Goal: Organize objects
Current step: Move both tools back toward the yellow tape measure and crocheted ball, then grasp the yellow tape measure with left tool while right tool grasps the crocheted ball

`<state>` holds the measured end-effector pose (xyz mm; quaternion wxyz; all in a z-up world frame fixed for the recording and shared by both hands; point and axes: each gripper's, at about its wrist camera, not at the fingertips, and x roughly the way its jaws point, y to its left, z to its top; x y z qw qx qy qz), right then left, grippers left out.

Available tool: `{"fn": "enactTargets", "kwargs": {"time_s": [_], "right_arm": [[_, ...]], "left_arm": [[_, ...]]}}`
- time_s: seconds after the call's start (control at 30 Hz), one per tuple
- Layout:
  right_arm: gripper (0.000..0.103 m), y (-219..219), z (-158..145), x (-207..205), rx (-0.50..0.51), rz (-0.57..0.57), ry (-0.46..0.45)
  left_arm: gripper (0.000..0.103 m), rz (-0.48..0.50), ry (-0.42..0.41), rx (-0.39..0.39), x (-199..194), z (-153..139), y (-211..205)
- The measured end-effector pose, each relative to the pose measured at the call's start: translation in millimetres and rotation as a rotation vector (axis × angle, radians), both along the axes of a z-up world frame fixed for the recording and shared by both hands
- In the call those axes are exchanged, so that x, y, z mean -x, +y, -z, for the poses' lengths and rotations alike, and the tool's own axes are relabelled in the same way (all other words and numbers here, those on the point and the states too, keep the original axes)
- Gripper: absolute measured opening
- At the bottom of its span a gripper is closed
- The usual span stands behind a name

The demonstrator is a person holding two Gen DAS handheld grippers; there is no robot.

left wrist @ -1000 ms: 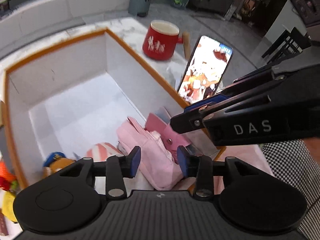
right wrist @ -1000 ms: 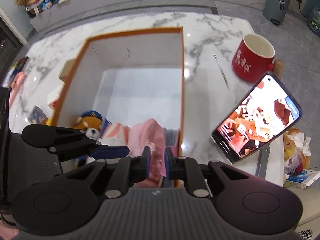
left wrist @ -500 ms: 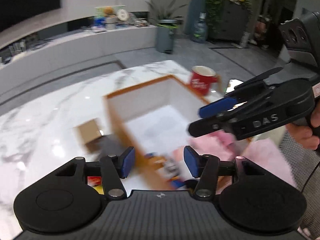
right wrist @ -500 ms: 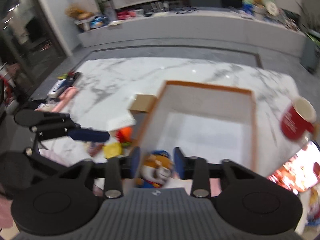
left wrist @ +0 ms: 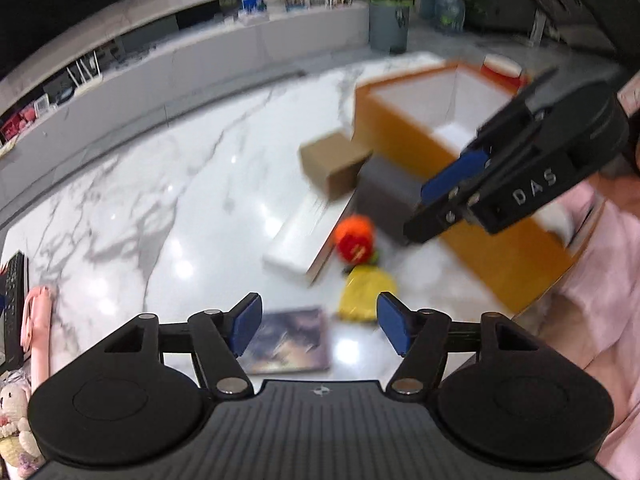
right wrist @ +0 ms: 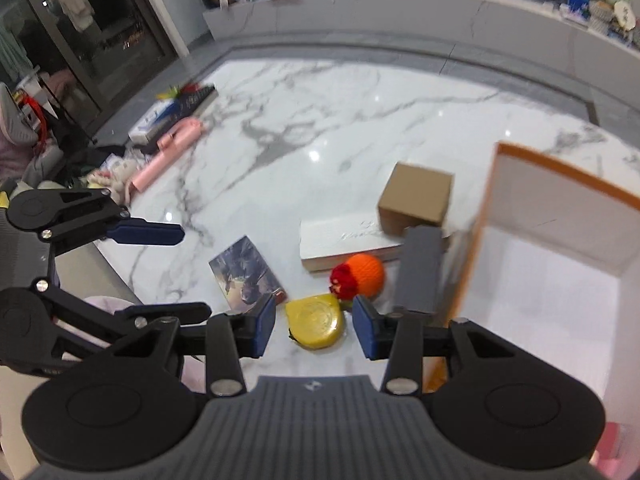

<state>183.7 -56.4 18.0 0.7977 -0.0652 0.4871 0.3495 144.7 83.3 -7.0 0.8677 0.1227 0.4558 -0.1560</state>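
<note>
Low in the frame, on the worktop (right wrist: 320, 128): yellow pouch (right wrist: 316, 322), likely soft, light; best pinched across its middle. Right hand-held gripper (right wrist: 314, 326) wide open, empty, straddling it; left hand-held gripper (left wrist: 320, 328) likewise.

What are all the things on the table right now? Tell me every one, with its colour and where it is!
storage box: one, orange outside and white inside, right side of the table.
cardboard box: one, brown, resting on the far end of the book.
book: one, white, flat, left of the storage box.
grey case: one, dark grey, beside the storage box wall.
knitted ball: one, orange and red, in front of the book.
yellow pouch: one, yellow, nearest edge.
picture card: one, dark blue, flat, left of the pouch.
pink tube: one, pink, far left edge.
left gripper: open, empty.
right gripper: open, over the pouch.
</note>
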Motion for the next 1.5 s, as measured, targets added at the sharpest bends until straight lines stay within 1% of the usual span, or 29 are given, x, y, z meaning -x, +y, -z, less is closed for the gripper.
{"fn": "enactTargets", "kwargs": {"time_s": [0.03, 0.1, 0.27, 0.37, 0.5, 0.6, 0.67, 0.7, 0.73, 0.8, 0.87, 0.93, 1.1, 1.17, 1.27, 1.3, 1.33, 1.37, 1.4, 1.5], "right_arm": [[0.045, 8, 8, -4, 0.020, -0.005, 0.005], [0.045, 21, 20, -10, 0.061, -0.018, 0.004], [0.045, 45, 45, -25, 0.162, -0.073, 0.002], [0.045, 54, 55, -34, 0.230, -0.099, -0.027], [0.045, 66, 65, -46, 0.299, -0.141, -0.031], [0.045, 73, 71, -51, 0.350, -0.172, -0.044], [0.045, 77, 74, -55, 0.353, -0.192, -0.030], [0.047, 78, 76, -57, 0.360, -0.195, -0.028], [0.051, 80, 77, -57, 0.365, -0.204, -0.036], [0.053, 83, 80, -59, 0.371, -0.216, -0.027], [0.053, 85, 84, -60, 0.386, -0.211, -0.029], [0.051, 87, 87, -61, 0.403, -0.212, -0.030], [0.050, 84, 81, -59, 0.368, -0.201, -0.022], [0.050, 82, 70, -54, 0.347, -0.212, -0.037], [0.049, 78, 51, -48, 0.308, -0.217, -0.048], [0.049, 75, 46, -48, 0.308, -0.207, -0.058], [0.050, 71, 39, -47, 0.302, -0.200, -0.070], [0.049, 67, 34, -48, 0.291, -0.195, -0.070], [0.049, 62, 29, -48, 0.277, -0.184, -0.065], [0.049, 45, 11, -48, 0.228, -0.153, -0.053]], "left_arm": [[0.078, 0.003, 0.019, -0.007, -3, 6, 6], [0.083, 0.017, 0.044, -0.003, -7, 15, 14], [0.083, 0.113, 0.066, -0.010, -11, 35, 9], [0.083, 0.158, 0.069, 0.023, -18, 46, -1], [0.083, 0.203, 0.084, 0.070, -28, 56, -14], [0.083, 0.210, 0.105, 0.095, -38, 64, -18], [0.083, 0.204, 0.121, 0.105, -43, 70, -19], [0.083, 0.203, 0.129, 0.109, -44, 72, -20], [0.083, 0.203, 0.135, 0.111, -45, 74, -20], [0.083, 0.196, 0.148, 0.110, -46, 78, -21], [0.080, 0.194, 0.162, 0.105, -47, 80, -22], [0.079, 0.194, 0.174, 0.100, -47, 82, -23], [0.075, 0.168, 0.193, 0.085, -45, 87, -27], [0.075, 0.153, 0.197, 0.093, -44, 87, -27], [0.072, 0.142, 0.198, 0.095, -42, 87, -29], [0.066, 0.131, 0.210, 0.091, -42, 88, -29], [0.064, 0.127, 0.215, 0.090, -41, 89, -30], [0.064, 0.125, 0.214, 0.087, -40, 90, -30], [0.060, 0.124, 0.214, 0.090, -39, 91, -30], [0.060, 0.123, 0.205, 0.076, -34, 89, -33]]}}
